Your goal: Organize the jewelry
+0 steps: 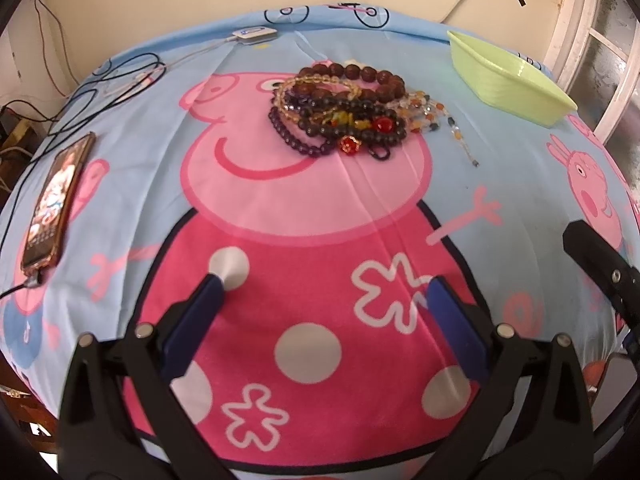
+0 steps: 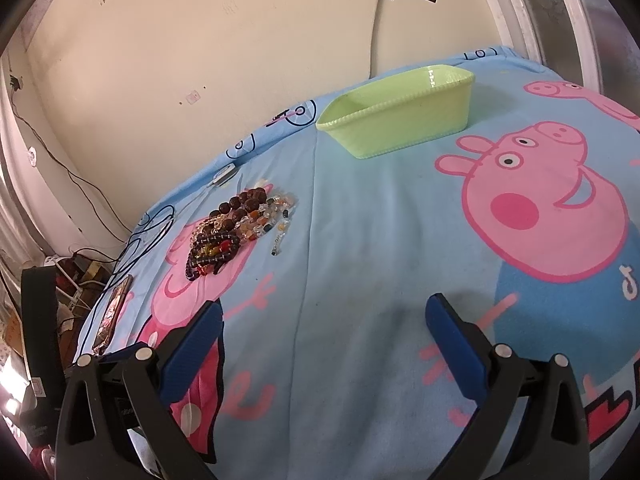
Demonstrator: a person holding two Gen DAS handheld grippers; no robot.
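Note:
A heap of bead bracelets (image 1: 340, 114) in brown, purple, black and amber lies on the cartoon-print cloth (image 1: 160, 120), with a strand of clear and orange beads (image 1: 430, 114) trailing right. The same heap (image 2: 232, 232) shows at left in the right wrist view. A pale green rectangular tray (image 1: 508, 80) sits at the far right, and in the right wrist view the green tray (image 2: 400, 128) looks empty. My left gripper (image 1: 326, 284) hangs open well short of the heap. My right gripper (image 2: 324, 308) is open over bare cloth, nothing between its fingers.
A phone (image 1: 58, 200) with its screen lit lies at the left edge with a cable plugged in. Black and white cables (image 1: 120, 76) and a small white device (image 1: 254, 34) lie at the far left. The other gripper's black body (image 1: 600, 268) shows at right. A wall (image 2: 200, 60) stands behind.

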